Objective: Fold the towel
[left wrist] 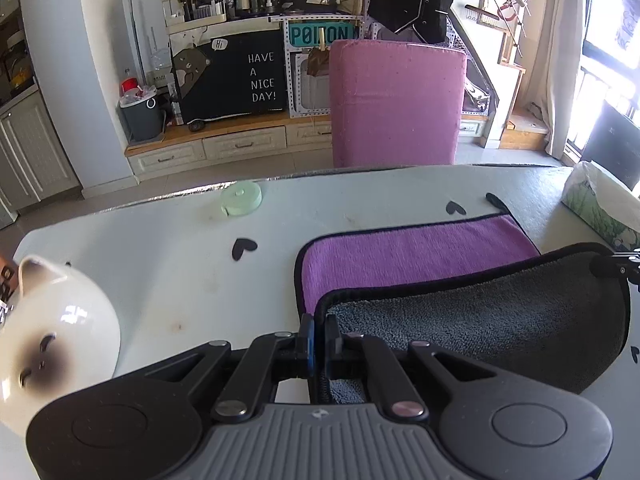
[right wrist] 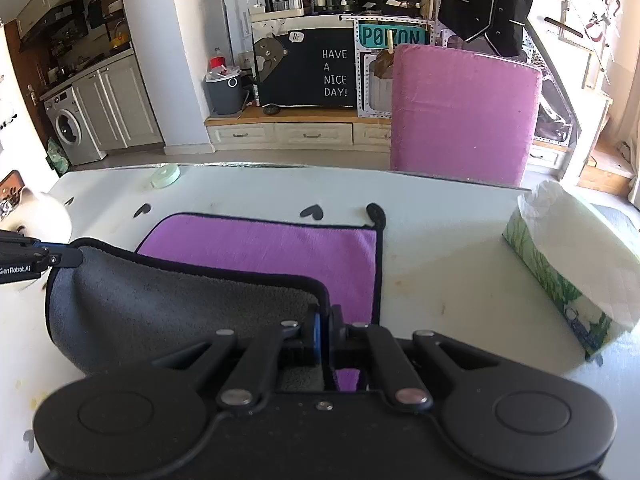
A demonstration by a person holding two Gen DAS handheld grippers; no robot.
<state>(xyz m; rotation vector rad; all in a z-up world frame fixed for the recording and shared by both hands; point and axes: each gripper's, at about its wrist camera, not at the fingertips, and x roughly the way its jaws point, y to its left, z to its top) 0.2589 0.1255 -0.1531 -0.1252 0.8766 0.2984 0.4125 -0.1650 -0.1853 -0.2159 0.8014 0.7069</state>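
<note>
The towel is purple on one side and grey on the other, with black edging. Its far half lies flat on the white table, purple side up. The near half is lifted and curls over, grey side showing. My left gripper is shut on the near left corner. My right gripper is shut on the near right corner of the towel. The right gripper's tip shows in the left wrist view, and the left gripper's tip shows in the right wrist view.
A white cat-shaped ceramic jar stands at the table's left. A green round tape measure lies near the far edge. A tissue box sits at the right. A pink chair stands behind the table.
</note>
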